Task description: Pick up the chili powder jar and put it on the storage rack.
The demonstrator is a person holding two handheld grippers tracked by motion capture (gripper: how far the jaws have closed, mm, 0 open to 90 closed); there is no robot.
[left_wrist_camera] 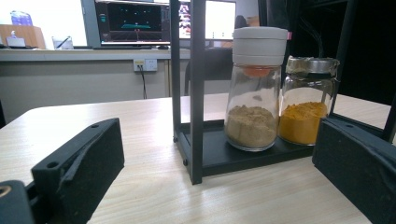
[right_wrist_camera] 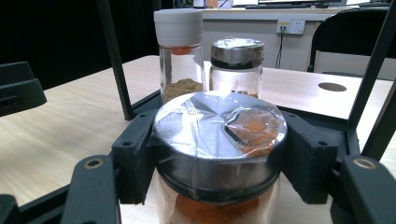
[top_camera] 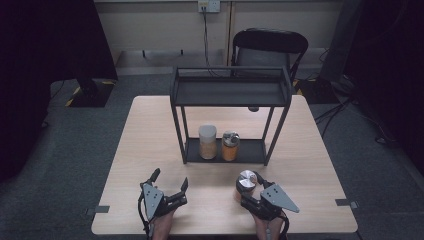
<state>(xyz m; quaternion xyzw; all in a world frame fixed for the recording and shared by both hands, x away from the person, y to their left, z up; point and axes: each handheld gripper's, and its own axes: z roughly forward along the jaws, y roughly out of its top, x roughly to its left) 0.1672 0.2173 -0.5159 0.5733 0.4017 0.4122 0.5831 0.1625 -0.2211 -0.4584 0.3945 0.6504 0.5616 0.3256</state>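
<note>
One glass spice jar (right_wrist_camera: 219, 154) sits on the counter (top_camera: 150, 150) before the rack (top_camera: 230, 95), my right tool (top_camera: 248, 192) clamped just under its metal lid; rigid, slippery, breakable. Left tool (top_camera: 170, 181) gapes empty.

Light wood table (top_camera: 150, 150) sitting on grey carpet (top_camera: 60, 165), with a black folding chair (top_camera: 270, 47) pushed up at the far side. Behind it is a beige wall (top_camera: 160, 25) with a power socket (top_camera: 209, 5) and a cable hanging down. Both far corners are really dark. There are monitors (left_wrist_camera: 133, 21) on a counter.
</note>
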